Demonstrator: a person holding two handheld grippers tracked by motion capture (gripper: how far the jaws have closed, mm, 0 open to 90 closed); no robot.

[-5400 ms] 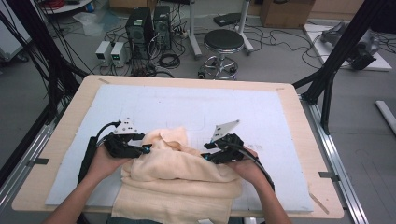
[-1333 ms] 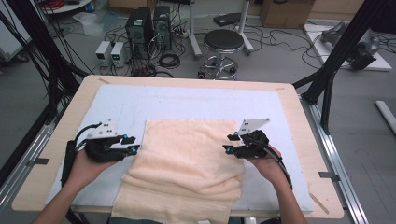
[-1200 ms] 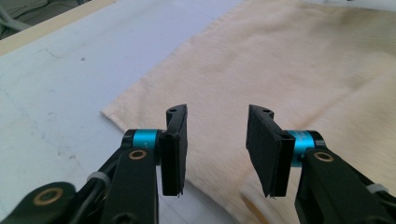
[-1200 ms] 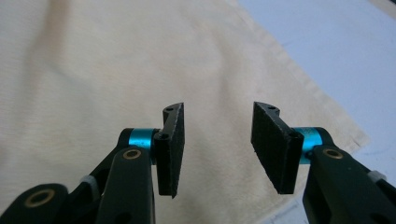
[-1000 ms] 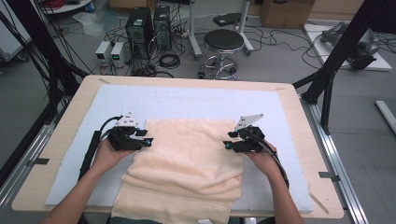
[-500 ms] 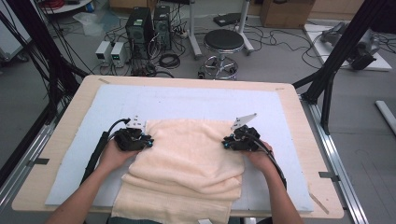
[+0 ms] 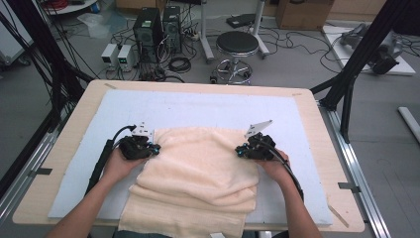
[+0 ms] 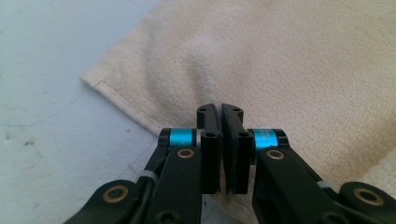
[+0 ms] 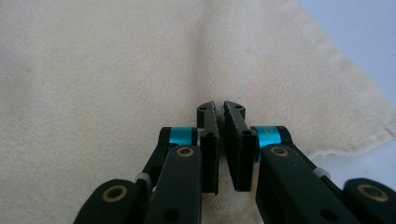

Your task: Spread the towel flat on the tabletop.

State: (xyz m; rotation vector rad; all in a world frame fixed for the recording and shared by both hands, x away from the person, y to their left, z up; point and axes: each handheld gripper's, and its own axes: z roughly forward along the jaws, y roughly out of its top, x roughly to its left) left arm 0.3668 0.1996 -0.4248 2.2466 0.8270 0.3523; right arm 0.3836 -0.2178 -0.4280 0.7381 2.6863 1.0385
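**Pale blue mat, cream towel pinched at both edges**

Pale blue mat point(image 7: 208, 106) is covering the wooden table point(image 7: 317, 129), bearing a cream towel point(image 7: 198, 173) folded toward the person. The left gripper point(image 7: 156, 148) is clamping the towel's left edge; the right gripper point(image 7: 238, 150) is clamping its right edge. Both gripper views are showing jaws nearly closed on puckered cloth. A stool point(image 7: 236, 44) and computers point(image 7: 157, 27) are standing beyond.

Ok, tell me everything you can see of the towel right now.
The towel is cream terry cloth with a hemmed edge, lying on the pale blue mat near the person's side of the table. It is folded over itself: layered edges show toward the front, where it overhangs the table's edge. The far part lies fairly flat with soft wrinkles. The left gripper and right gripper are each shut on a small ridge of fabric near its far corners.
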